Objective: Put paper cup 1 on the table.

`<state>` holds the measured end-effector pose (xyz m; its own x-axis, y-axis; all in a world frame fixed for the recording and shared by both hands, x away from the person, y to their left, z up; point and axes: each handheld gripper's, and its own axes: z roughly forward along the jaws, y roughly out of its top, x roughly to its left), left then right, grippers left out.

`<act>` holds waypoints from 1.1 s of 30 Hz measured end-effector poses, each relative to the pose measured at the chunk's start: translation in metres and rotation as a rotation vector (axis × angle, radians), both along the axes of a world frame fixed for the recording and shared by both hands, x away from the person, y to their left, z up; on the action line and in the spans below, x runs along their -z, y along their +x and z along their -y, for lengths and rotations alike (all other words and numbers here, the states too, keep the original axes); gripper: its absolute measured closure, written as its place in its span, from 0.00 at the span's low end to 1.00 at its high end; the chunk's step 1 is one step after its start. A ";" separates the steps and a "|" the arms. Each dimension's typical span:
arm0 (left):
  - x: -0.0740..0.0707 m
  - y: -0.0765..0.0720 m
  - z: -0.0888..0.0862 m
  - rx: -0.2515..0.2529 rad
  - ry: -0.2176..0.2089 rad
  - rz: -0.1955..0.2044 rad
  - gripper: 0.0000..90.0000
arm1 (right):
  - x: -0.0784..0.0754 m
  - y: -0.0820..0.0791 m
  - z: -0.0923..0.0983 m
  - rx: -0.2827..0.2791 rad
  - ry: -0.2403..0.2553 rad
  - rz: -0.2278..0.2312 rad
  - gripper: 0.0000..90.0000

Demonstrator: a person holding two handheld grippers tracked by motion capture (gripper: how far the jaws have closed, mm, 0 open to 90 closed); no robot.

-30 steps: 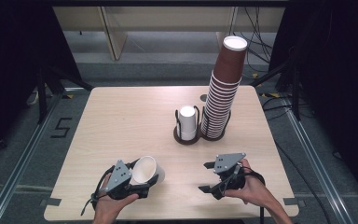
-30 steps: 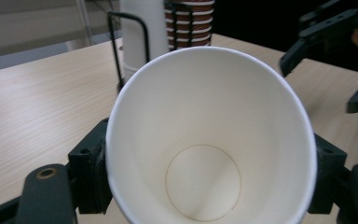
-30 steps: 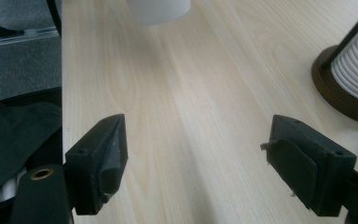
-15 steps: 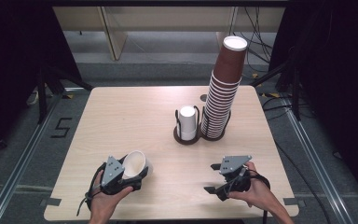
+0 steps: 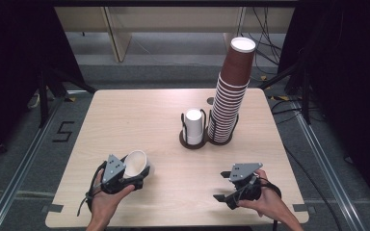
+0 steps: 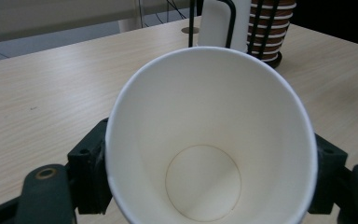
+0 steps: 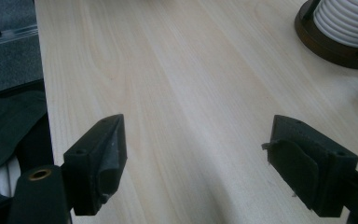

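High view: the left gripper [image 5: 125,175] sits near the front left of the wooden table [image 5: 139,120], clamped on a white paper cup [image 5: 136,162] that lies tilted on its side, its open mouth turned up and towards the middle of the table. In the left gripper view the cup's white inside and round bottom face the camera, with a black jaw pressed against each side of the wall just below the rim. Farther back, at the table's centre, stands a dark two-slot cup holder [image 5: 192,143]: its left slot carries a short stack of white cups [image 5: 193,124] set upside down, and its right slot carries a tall leaning stack of brown cups [image 5: 231,91], also upside down, whose top cup shows a white base. The two stacks stand just beside each other and well apart from the held cup. The right gripper [image 5: 231,190] is near the front right of the table, held in the person's hand; in the right gripper view its jaws stand wide apart with only bare tabletop between them, and the holder's dark base shows at the upper right corner.
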<state>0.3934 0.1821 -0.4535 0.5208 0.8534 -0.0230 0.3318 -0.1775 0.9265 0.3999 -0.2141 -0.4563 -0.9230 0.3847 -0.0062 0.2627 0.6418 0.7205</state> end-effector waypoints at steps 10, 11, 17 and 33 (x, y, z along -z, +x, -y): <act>-0.004 0.043 -0.009 -0.051 0.001 -0.049 0.25 | 0.002 0.000 0.005 0.018 -0.012 -0.011 0.23; -0.004 0.043 -0.009 -0.051 0.001 -0.049 0.25 | 0.002 0.000 0.005 0.018 -0.012 -0.011 0.23; -0.009 0.067 -0.007 -0.056 0.040 -0.076 0.25 | 0.003 -0.002 0.007 0.012 -0.012 -0.002 0.23; -0.012 0.124 -0.011 -0.146 0.123 -0.106 0.25 | 0.008 -0.004 0.008 0.013 -0.026 -0.030 0.23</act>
<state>0.5174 0.1927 -0.4419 0.3917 0.9193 0.0378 0.4565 -0.2299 0.8595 0.3961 -0.2224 -0.4639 -0.9178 0.3969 0.0112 0.2924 0.6566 0.6952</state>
